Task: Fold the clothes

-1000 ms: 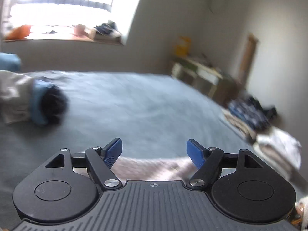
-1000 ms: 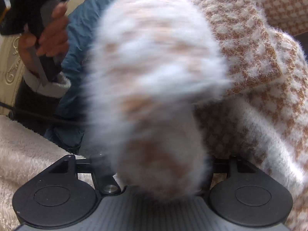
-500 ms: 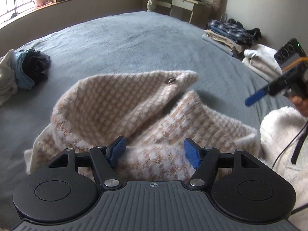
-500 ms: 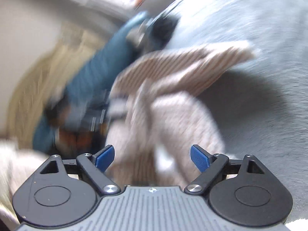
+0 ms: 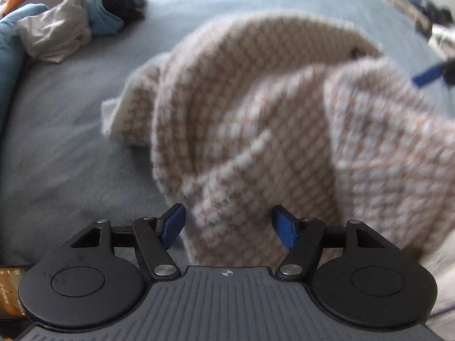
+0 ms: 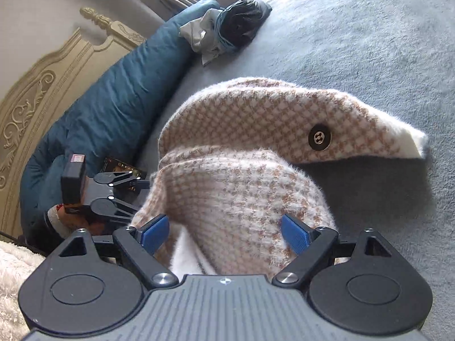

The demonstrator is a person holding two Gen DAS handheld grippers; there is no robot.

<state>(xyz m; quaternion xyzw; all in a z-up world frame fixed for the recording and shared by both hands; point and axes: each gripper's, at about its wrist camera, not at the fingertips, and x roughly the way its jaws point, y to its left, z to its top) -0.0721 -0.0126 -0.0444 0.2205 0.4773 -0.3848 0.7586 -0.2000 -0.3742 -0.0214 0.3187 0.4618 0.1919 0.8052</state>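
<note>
Since a second ago the left gripper (image 5: 229, 226) has been tipped down from the far wall toward the bed (image 5: 71, 147), and its jaws have been drawn in a little; the right gripper (image 6: 224, 233) has been pulled back from the coat (image 6: 241, 176), its jaws having opened early in that second, so that the fabric formerly filling its view is now seen whole.

In the left wrist view, the coat (image 5: 284, 119) is seen lying crumpled on the grey-blue bed, blurred by motion. A fold of it is seen between the blue pads (image 5: 173, 224), but neither pad is pressed on it, so the left gripper is released. A heap of clothes (image 5: 76, 20), pale, teal and dark, is seen at the upper left, well apart from the coat. A blue pad of the other gripper (image 5: 426, 75) is glimpsed at the right edge.

In the right wrist view, the coat is seen sharply, with a flap folded over toward the right and a metal snap (image 6: 320, 137) on it. The nearer bulge of fabric is seen between the widely spread pads (image 6: 295, 234), with no pad clearly pressed on it; the right gripper is released. The left gripper (image 6: 142, 191) is seen at the coat's left edge, carried by a hand (image 6: 68, 218). A teal pillow (image 6: 113, 108) is seen along the carved headboard (image 6: 42, 85), with the clothes heap (image 6: 227, 34) beside its far end.
</note>
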